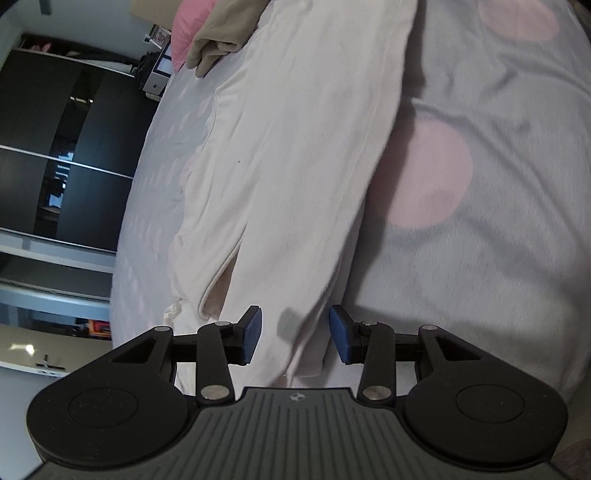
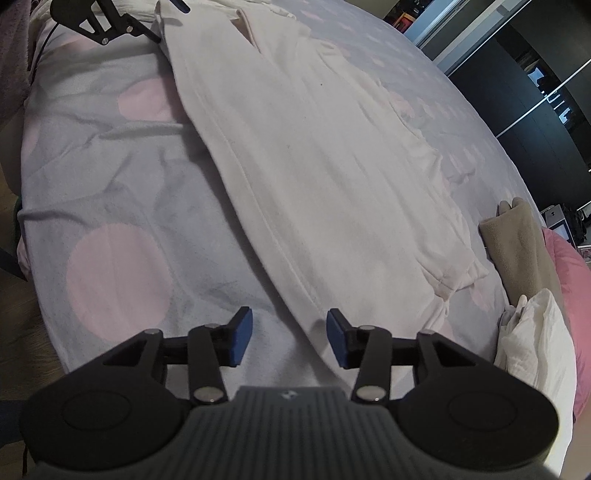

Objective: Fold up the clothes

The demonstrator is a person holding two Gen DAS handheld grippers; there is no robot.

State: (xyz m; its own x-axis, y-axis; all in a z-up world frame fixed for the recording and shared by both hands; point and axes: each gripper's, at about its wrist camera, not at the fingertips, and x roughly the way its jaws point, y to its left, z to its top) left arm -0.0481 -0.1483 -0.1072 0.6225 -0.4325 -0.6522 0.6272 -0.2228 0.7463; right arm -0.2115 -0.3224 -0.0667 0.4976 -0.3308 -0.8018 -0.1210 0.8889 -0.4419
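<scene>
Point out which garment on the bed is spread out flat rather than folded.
The long cream garment between the two grippers lies spread across the spotted blanket. The tan garment and the white one sit folded by the pink pillow.

The garment spread over the bed is creamy white, on a pale grey bedcover printed with big pink dots. Near the bed's edge lie a beige folded cloth and a pink pillow; the claws' pads are blue.

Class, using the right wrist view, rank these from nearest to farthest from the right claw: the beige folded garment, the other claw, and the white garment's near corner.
1. White garment's near corner, between the right claw's open fingers.
2. Beige folded garment, off to the right.
3. Left claw, at the garment's far end, top left.
</scene>
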